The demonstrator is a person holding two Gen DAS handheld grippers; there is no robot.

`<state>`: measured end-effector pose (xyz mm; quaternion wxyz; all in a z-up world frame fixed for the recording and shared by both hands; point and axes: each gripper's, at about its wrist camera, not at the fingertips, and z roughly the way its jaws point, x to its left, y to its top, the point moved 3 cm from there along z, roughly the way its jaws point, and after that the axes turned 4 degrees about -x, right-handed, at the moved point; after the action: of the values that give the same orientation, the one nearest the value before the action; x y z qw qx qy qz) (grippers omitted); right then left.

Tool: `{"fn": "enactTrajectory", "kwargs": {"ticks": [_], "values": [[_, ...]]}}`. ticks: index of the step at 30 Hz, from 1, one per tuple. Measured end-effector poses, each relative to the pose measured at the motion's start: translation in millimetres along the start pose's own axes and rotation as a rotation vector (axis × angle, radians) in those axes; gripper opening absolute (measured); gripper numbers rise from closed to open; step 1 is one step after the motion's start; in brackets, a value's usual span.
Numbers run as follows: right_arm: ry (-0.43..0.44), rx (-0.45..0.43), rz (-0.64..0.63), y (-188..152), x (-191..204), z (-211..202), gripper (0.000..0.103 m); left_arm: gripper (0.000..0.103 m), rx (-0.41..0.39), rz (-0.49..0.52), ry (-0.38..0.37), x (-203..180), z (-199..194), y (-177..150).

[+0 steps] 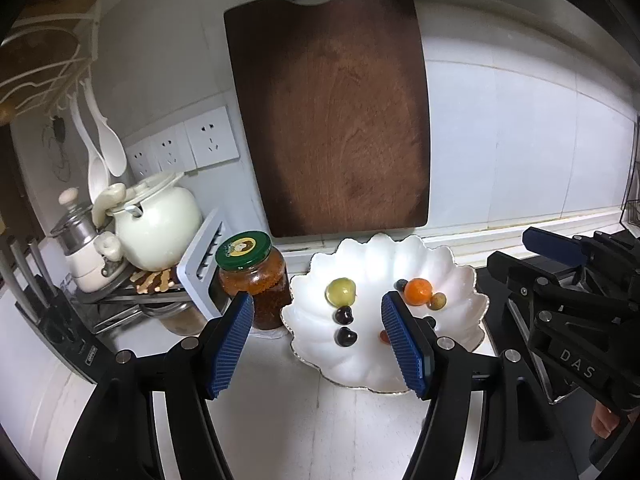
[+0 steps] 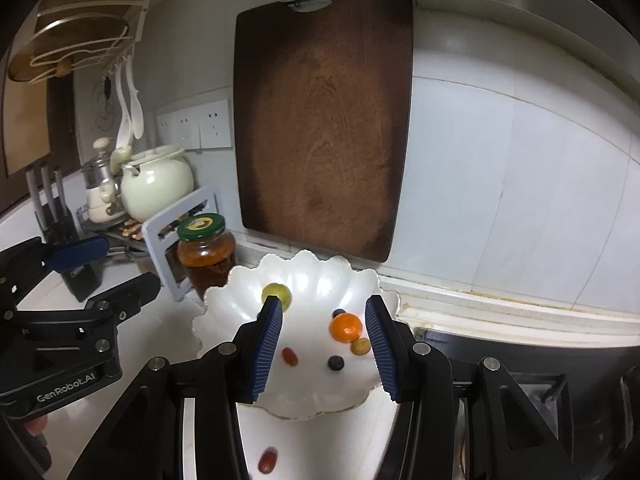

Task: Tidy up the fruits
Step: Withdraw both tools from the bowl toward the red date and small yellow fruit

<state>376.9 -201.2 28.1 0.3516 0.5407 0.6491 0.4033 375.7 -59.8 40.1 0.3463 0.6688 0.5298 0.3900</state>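
A white scalloped plate [image 1: 452, 280] [image 2: 304, 268] sits on the counter and holds several fruits: a green one [image 1: 341, 291] [image 2: 277, 291], an orange [image 1: 418, 291] [image 2: 347, 327], a small tan fruit [image 1: 437, 301] [image 2: 360, 346], dark berries [image 1: 344, 315] [image 2: 336, 362] and a red grape [image 2: 289, 356]. Another red grape [image 2: 267, 460] lies on the counter in front of the plate. My left gripper [image 1: 318, 344] is open and empty at the plate's near-left edge. My right gripper [image 2: 322, 346] is open and empty over the plate.
A brown cutting board [image 1: 332, 120] leans on the tiled wall behind the plate. A jar with a green lid [image 1: 254, 276] stands left of the plate, beside a rack, a white pot [image 1: 156, 228] and a knife block. A stove [image 2: 520, 360] lies to the right.
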Motion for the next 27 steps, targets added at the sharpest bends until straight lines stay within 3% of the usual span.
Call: {"fn": "enactTrajectory", "kwargs": {"ticks": [16, 27], "values": [[0.073, -0.036, -0.02, -12.7, 1.4, -37.6, 0.045, 0.067, -0.019, -0.018, 0.019, -12.6, -42.3, -22.7], [0.147, -0.01, -0.058, -32.9, 6.3, -44.6, 0.045, 0.067, 0.009, -0.054, 0.018, -25.3, -57.9, -47.3]]}}
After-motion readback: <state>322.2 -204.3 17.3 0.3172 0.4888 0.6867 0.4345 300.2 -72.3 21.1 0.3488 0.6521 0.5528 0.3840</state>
